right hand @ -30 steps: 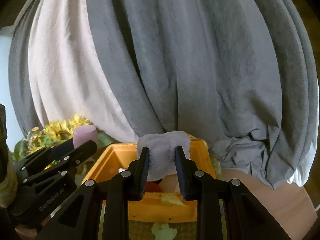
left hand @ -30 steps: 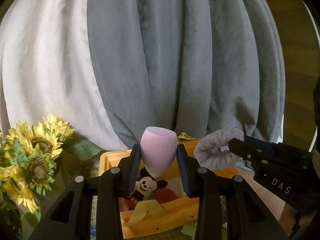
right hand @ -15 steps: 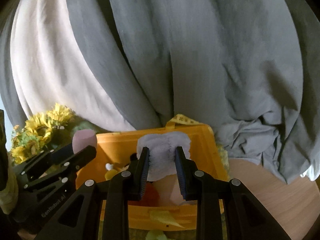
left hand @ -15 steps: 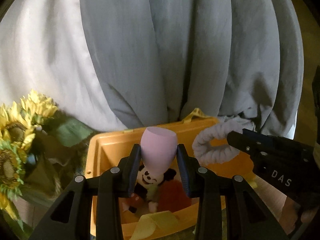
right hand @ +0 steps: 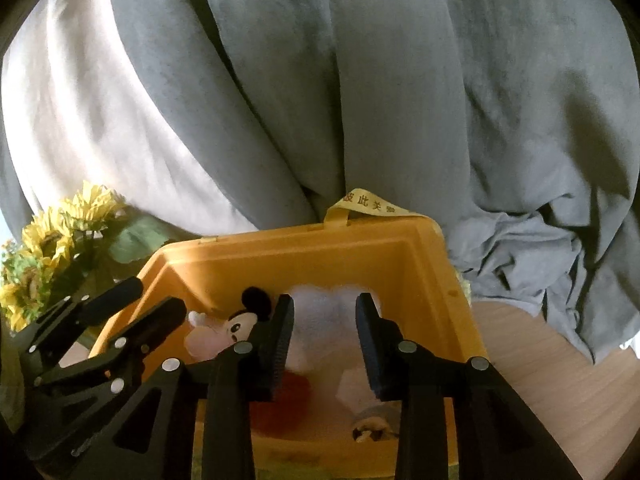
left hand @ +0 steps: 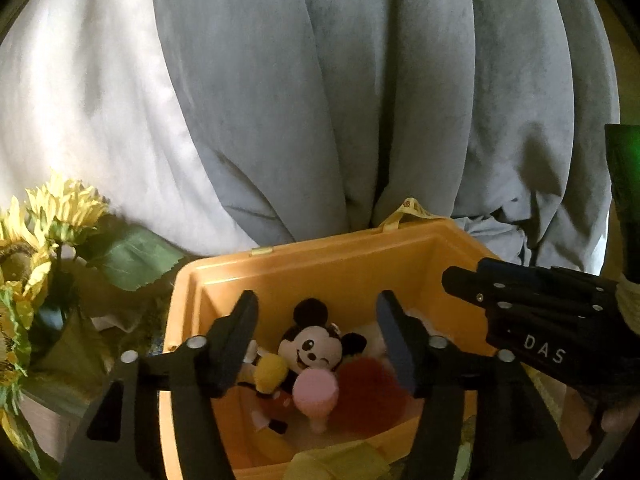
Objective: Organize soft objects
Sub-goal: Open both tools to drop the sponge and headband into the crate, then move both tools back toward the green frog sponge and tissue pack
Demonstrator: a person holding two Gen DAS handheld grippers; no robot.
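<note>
An orange bin [left hand: 320,268] [right hand: 304,256] holds soft things. My left gripper [left hand: 316,312] is open above it. The pink sponge [left hand: 316,394] is below the jaws, inside the bin, by a Mickey plush [left hand: 312,346] and a red fluffy thing [left hand: 372,396]. My right gripper [right hand: 324,320] is open over the bin's right half. The grey fluffy scrunchie [right hand: 324,320] is blurred between and below its jaws, free of the pads. The Mickey plush [right hand: 240,322] also shows in the right wrist view. The right gripper [left hand: 520,304] shows in the left wrist view.
Grey and white curtains [left hand: 320,100] hang close behind the bin. Sunflowers [left hand: 36,240] [right hand: 52,240] stand to its left. A wooden table top [right hand: 560,368] lies to the right. A yellow ribbon tag [right hand: 368,206] sits on the bin's far rim.
Both grippers moved forward over the bin and opened. The pink sponge and the grey scrunchie dropped out of the jaws into the bin.
</note>
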